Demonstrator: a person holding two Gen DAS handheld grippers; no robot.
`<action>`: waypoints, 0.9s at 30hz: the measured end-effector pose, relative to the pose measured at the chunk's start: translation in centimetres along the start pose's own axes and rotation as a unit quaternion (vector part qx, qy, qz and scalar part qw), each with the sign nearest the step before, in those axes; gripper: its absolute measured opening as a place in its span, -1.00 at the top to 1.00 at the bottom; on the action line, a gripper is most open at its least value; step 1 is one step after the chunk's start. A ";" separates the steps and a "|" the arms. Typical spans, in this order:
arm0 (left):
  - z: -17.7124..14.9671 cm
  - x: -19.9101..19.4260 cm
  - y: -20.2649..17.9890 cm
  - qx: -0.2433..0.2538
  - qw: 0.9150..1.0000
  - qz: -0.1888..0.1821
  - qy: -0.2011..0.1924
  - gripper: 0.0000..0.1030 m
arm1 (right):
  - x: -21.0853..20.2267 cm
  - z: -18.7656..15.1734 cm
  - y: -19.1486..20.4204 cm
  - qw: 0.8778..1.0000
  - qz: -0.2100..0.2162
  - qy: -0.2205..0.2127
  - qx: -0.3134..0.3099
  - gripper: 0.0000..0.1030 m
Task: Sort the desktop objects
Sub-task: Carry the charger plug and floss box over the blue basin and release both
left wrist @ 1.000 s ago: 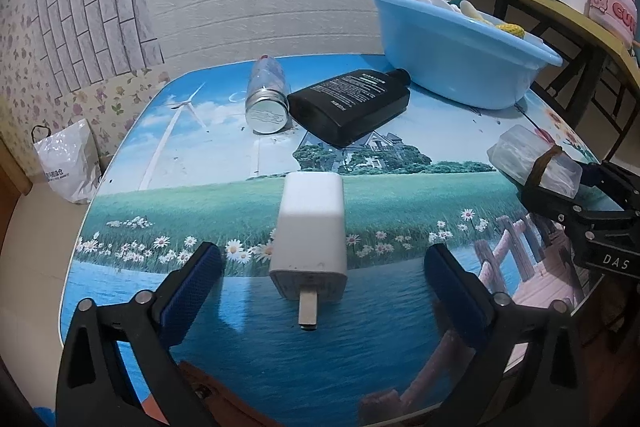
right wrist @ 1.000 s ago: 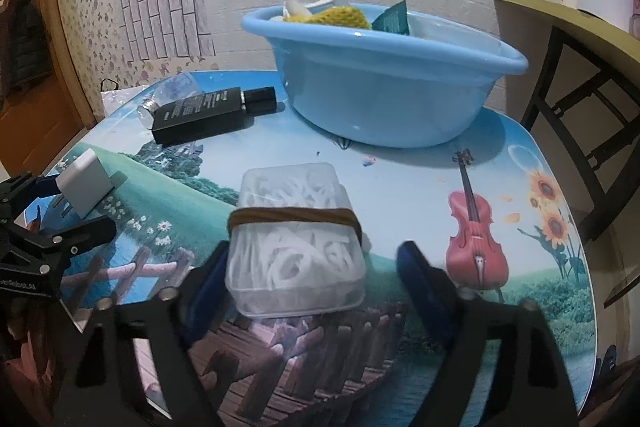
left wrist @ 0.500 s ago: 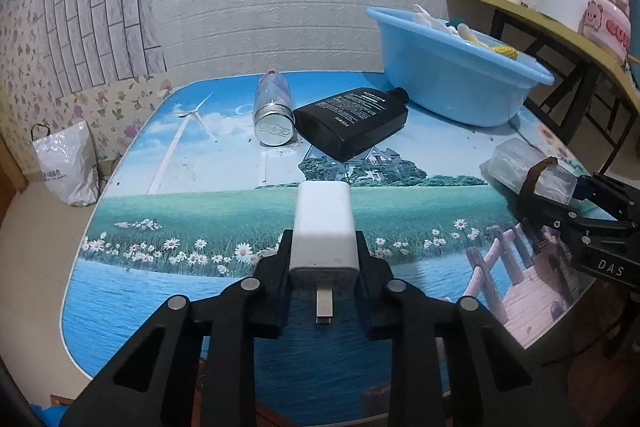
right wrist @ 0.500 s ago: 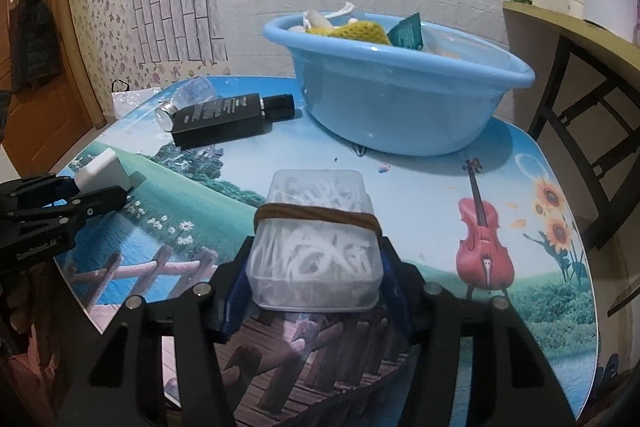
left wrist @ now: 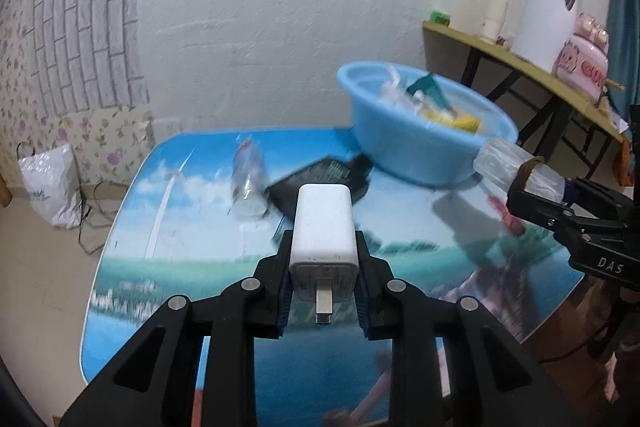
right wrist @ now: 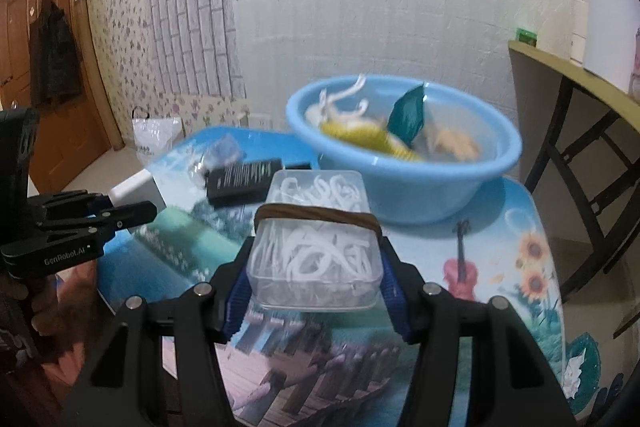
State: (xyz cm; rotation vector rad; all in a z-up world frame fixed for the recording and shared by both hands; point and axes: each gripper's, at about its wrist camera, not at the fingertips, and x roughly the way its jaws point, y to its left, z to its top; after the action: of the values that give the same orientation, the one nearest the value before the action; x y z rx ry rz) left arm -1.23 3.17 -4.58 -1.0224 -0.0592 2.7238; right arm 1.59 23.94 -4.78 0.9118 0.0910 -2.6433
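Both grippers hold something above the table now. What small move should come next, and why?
Probably carry both forward to the blue basin and hold them over its rim. The left gripper is shut on the white charger, the right gripper on the clear box, both lifted clear of the table; the basin already holds sorted things.

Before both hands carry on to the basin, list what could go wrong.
1. The left gripper pinches only the plug end of the white charger; its long body could pivot out.
2. The clear box in the right gripper is shut only by a rubber band.
3. The blue basin is already crowded, so a drop could bounce out.
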 end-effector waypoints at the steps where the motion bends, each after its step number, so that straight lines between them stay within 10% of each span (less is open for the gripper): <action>1: 0.9 0.0 -0.3 0.003 1.000 -0.007 -0.004 0.53 | -0.2 0.5 -0.2 1.000 -0.001 -0.005 0.003 -0.09; 27: 13.6 11.0 -8.6 0.067 0.995 -0.071 -0.015 0.53 | 5.5 9.0 -9.7 0.998 -0.030 -0.023 0.042 -0.09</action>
State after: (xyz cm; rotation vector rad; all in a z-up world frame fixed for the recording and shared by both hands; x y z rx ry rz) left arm -16.41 14.61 -0.36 -0.9038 0.0424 2.5768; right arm -11.03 29.84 -1.44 0.8882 -0.0037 -2.7403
